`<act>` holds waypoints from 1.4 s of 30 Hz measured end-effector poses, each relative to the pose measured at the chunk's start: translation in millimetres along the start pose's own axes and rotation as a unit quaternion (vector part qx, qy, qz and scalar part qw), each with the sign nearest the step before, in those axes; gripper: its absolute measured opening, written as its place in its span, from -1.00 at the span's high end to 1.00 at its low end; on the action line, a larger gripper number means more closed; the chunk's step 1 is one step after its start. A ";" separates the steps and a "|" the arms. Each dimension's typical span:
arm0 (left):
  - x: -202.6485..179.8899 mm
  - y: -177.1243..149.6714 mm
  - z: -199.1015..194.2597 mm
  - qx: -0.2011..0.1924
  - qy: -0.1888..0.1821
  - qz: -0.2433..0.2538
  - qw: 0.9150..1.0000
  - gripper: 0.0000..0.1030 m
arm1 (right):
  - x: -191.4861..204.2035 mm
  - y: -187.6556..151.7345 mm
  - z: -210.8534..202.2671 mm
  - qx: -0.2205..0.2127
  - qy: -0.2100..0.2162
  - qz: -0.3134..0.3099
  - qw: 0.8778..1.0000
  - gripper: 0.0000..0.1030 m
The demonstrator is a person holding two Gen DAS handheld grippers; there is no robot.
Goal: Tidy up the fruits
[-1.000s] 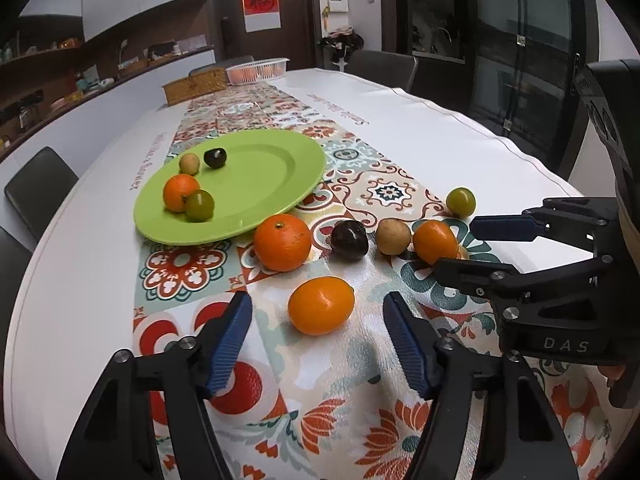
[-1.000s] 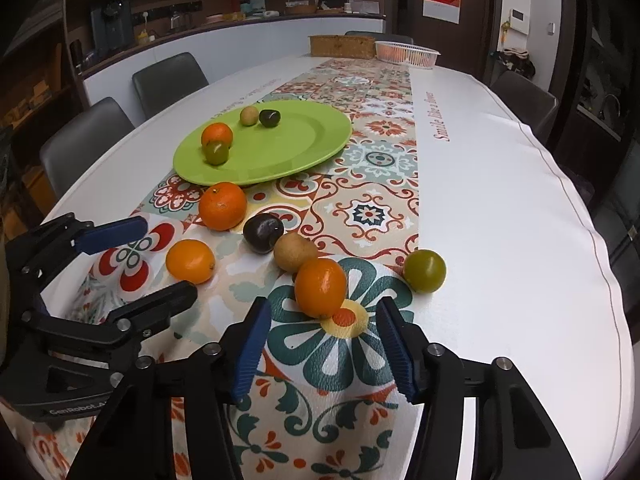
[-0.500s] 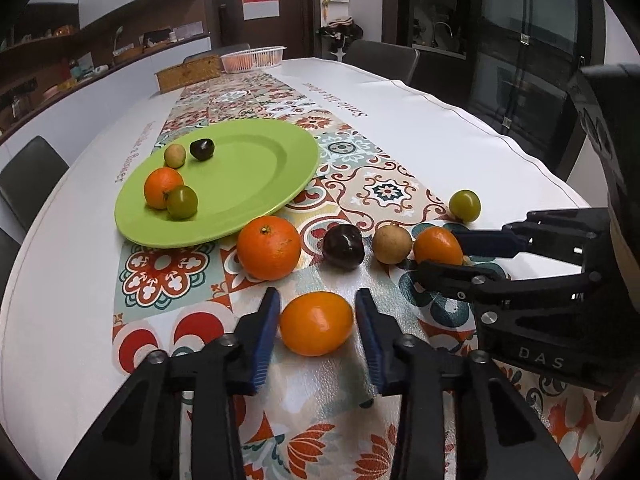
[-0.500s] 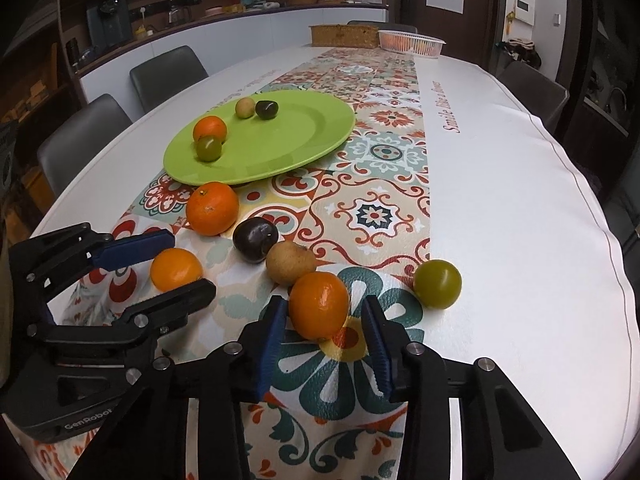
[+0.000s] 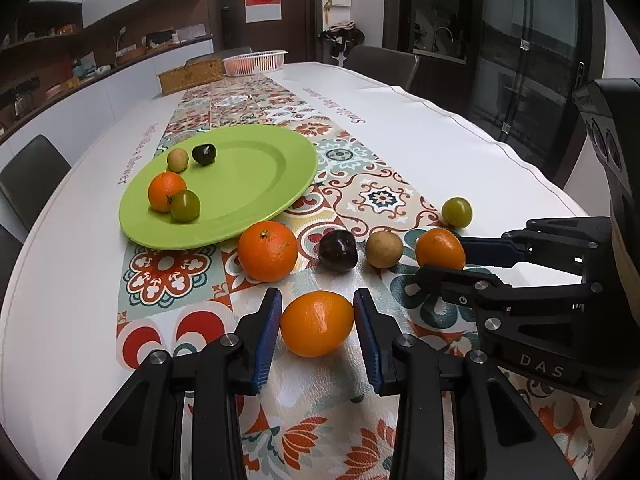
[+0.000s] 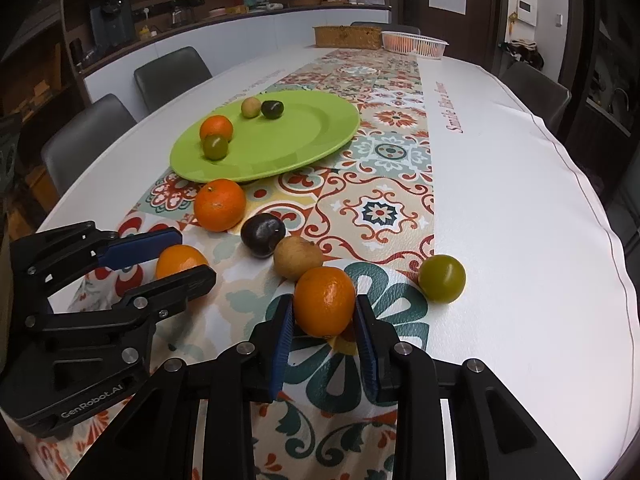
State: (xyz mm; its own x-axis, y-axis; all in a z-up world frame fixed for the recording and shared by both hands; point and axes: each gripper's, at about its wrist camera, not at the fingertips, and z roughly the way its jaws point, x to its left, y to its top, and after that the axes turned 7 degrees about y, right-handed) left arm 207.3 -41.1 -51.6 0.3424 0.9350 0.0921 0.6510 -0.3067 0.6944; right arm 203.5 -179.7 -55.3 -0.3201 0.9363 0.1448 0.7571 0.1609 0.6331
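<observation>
Both grippers have closed in since a second ago: the left gripper (image 5: 316, 322) now brackets the near orange (image 5: 317, 323), pads just beside it; the right gripper (image 6: 324, 320) pinches its orange (image 6: 324, 301), ready for the far green plate (image 5: 280, 200)

The left gripper (image 5: 316, 322) fills the lower centre of its own view, fingers pointing up the frame, blue pads (image 5: 267, 334) facing inward; the jaws stand narrowed about an orange (image 5: 317, 323), with a thin gap showing at each pad; in the right view it enters from the left edge, fingers reaching toward the centre. The right gripper (image 6: 324, 322) sits at the lower centre of its view, pads (image 6: 282, 340) pressed against both sides of another orange (image 6: 324, 301); in the left view it reaches in from the right edge, fingers pointing left, one above the other.
</observation>
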 end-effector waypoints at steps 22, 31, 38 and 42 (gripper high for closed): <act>8.7 17.8 -57.4 -0.050 0.032 -0.005 0.998 0.28 | 23.4 19.0 -52.0 -0.056 0.012 -0.016 0.998 0.40; 24.0 40.4 -57.6 -0.063 0.042 -0.004 0.997 0.28 | 26.8 45.2 -49.6 -0.063 0.022 -0.024 0.998 0.40; 38.7 60.1 -43.4 -0.064 0.045 -0.009 0.997 0.28 | 22.1 72.8 -36.3 -0.058 0.025 -0.031 0.998 0.39; 48.5 70.7 -29.6 -0.060 0.045 -0.012 0.997 0.28 | 21.6 87.1 -24.6 -0.051 0.022 -0.040 0.998 0.40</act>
State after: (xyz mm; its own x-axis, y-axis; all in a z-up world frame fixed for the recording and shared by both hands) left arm 249.9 -12.1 23.0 0.2628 0.9554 0.1344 0.5713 -0.2664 0.7764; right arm 248.5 -153.2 21.7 -0.4039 0.9066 0.1221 0.6663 0.2001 0.7183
